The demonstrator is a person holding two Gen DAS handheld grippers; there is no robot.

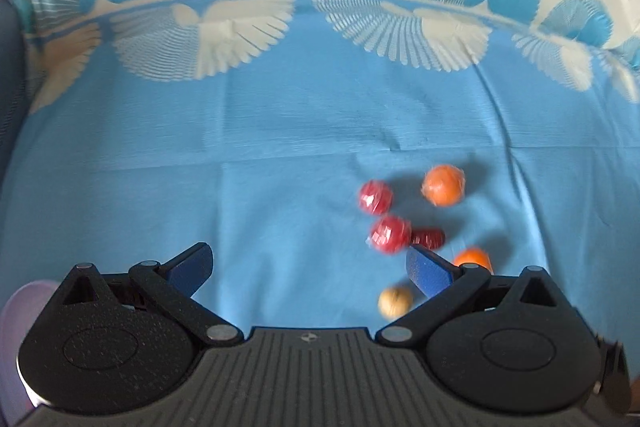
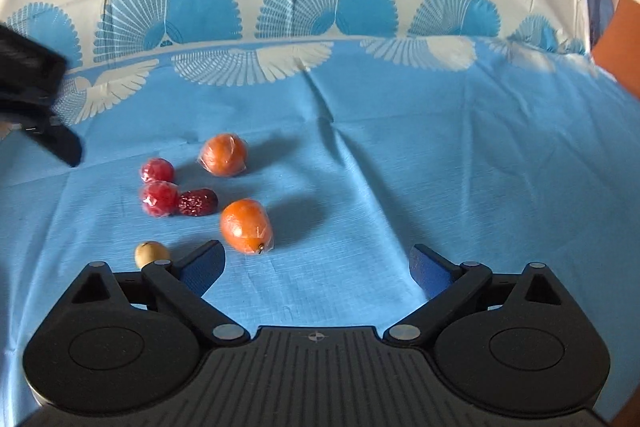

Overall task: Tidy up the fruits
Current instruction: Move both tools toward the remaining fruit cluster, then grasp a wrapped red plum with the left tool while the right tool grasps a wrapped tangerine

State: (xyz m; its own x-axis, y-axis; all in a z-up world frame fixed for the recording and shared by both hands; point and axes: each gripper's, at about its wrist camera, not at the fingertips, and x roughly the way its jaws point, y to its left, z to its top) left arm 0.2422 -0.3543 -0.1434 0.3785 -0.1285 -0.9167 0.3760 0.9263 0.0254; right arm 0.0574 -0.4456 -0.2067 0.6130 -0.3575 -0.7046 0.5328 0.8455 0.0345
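Note:
Several small fruits lie on a blue tablecloth point(image 2: 440, 167). In the right wrist view: a far orange point(image 2: 223, 154), a near orange point(image 2: 246, 225), two wrapped red fruits point(image 2: 157, 170) point(image 2: 159, 199), a dark red date point(image 2: 197, 203) and a tan round fruit point(image 2: 150, 254). My right gripper point(image 2: 318, 267) is open and empty, just right of the near orange. In the left wrist view the same fruits lie ahead right: far orange point(image 1: 443, 185), red fruits point(image 1: 375, 197) point(image 1: 390, 234), date point(image 1: 429, 238), near orange point(image 1: 473, 259), tan fruit point(image 1: 395, 302). My left gripper point(image 1: 308, 267) is open and empty.
The cloth has white and blue fan patterns at the far side point(image 2: 320, 7). The left gripper's dark body point(image 2: 36, 107) shows at the left edge of the right wrist view. A pale lilac object point(image 1: 16, 339) sits at the lower left of the left wrist view. An orange-brown surface point(image 2: 620, 43) lies beyond the table's right edge.

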